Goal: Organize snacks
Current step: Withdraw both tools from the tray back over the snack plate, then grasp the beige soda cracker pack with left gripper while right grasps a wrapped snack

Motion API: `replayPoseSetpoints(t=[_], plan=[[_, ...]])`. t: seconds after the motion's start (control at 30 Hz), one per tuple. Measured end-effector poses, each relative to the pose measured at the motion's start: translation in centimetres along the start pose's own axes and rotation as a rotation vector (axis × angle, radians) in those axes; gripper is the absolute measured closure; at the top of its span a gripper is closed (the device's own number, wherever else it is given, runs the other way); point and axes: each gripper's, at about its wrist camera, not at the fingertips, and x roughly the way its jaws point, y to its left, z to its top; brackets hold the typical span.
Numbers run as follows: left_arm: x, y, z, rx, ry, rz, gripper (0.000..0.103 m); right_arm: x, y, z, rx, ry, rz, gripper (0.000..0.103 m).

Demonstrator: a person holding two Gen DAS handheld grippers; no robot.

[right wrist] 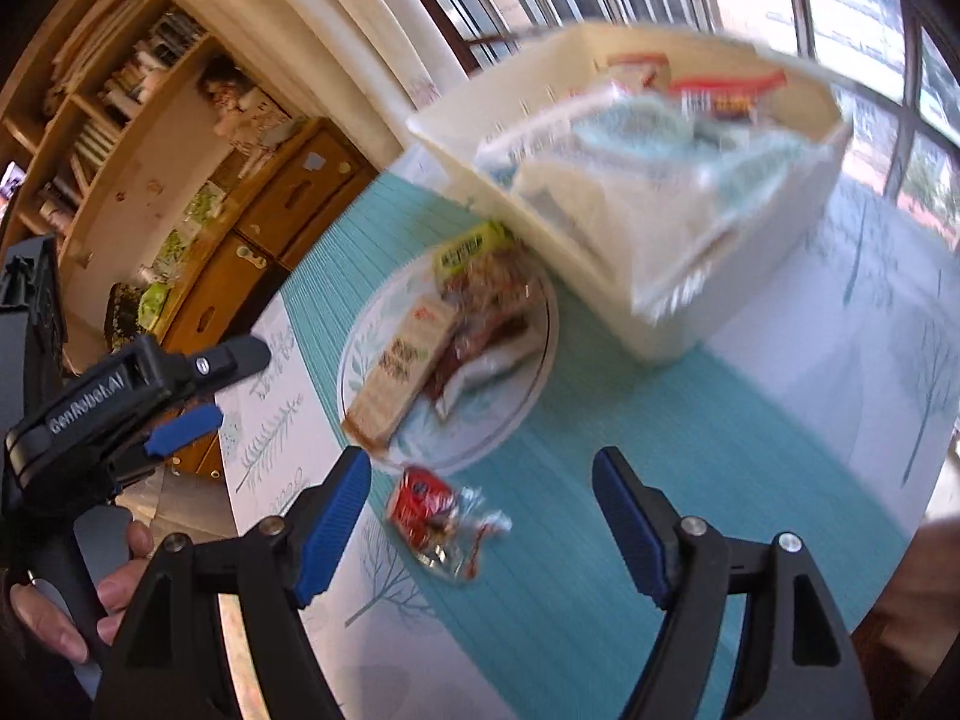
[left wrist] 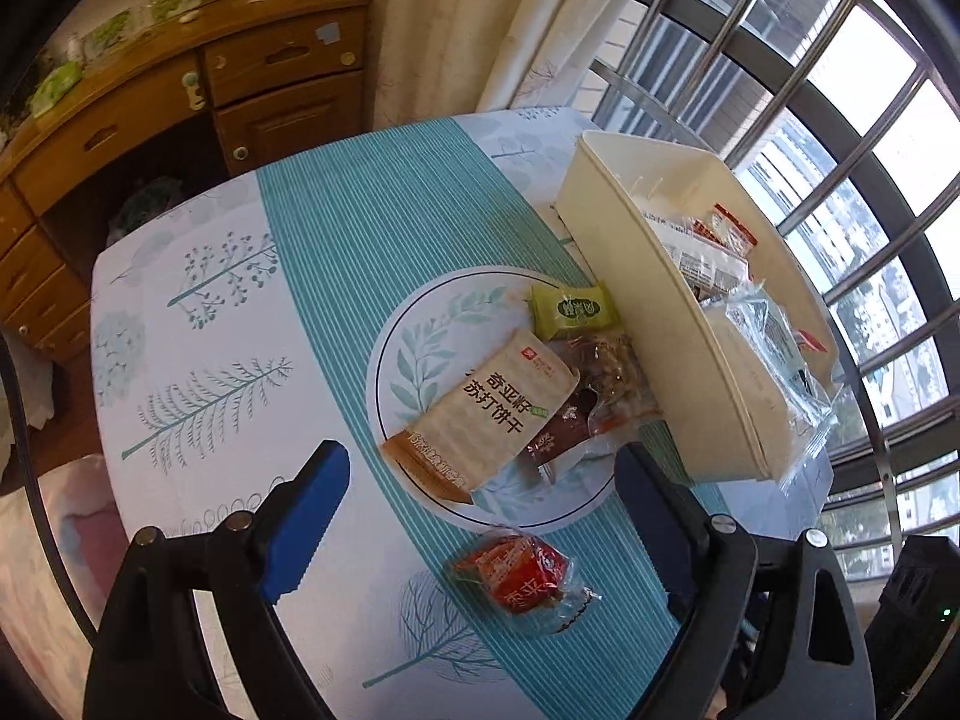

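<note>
**Both grippers empty over the table; red snack lies loose nearest the right one**

Right gripper hangs above the table with its blue pads spread wide and nothing between them. My left gripper is the same: wide, empty, hovering. The right wrist view is smeared with motion blur, so fine detail there is doubtful.

The red-wrapped snack sits alone on the tablecloth, off the plate. From the right gripper it lies at about 11 o'clock, close in, nearer my left pad than the middle of the gap. Seen from the left gripper the same red-wrapped snack lies at about 5 o'clock, low in the view and right of centre. Its long axis seems to run crosswise to the right gripper's fingers, with the twisted clear tail toward 4 o'clock; blur leaves that uncertain.

Beyond it, at 12 o'clock, the plate carries the cracker packet, a brown packet and a green packet. The white bin, already holding wrapped snacks, stands at about 1 o'clock, just beside the plate.

Judgement: either gripper could reach, but the red snack reads as the right's pick. A small shift toward 11 o'clock would centre it before closing.
</note>
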Motion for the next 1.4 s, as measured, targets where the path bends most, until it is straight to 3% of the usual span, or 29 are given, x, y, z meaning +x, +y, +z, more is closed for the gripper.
replayPoseSetpoints(t=[0.43, 0.73, 0.97, 1.13, 1.3, 1.4], plan=[[6.3, 0.0, 0.4, 0.099, 0.096, -0.033, 0.014, 4.0, 1.6, -3.0, 0.109, 0.11, -0.024, 0.026], [10.5, 0.1, 0.2, 0.154, 0.188, 0.009, 0.014, 6.1, 2.8, -3.9, 0.103, 0.124, -0.056, 0.026], [12.9, 0.6, 0.3, 0.14, 0.245, 0.045, 0.016, 7.3, 3.7, -3.8, 0.066, 0.114, -0.084, 0.026], [13.7, 0.5, 0.6, 0.154, 0.248, 0.06, 0.018, 7.8, 3.9, -3.4, 0.042, 0.103, -0.107, 0.027], [14.5, -0.5, 0.8, 0.169, 0.238, 0.095, 0.025, 8.0, 4.1, -3.3, 0.002, 0.085, -0.121, 0.039], [14.5, -0.5, 0.8, 0.167, 0.233, 0.103, 0.03, 7.9, 3.9, -3.4, -0.006, 0.073, -0.105, 0.041]])
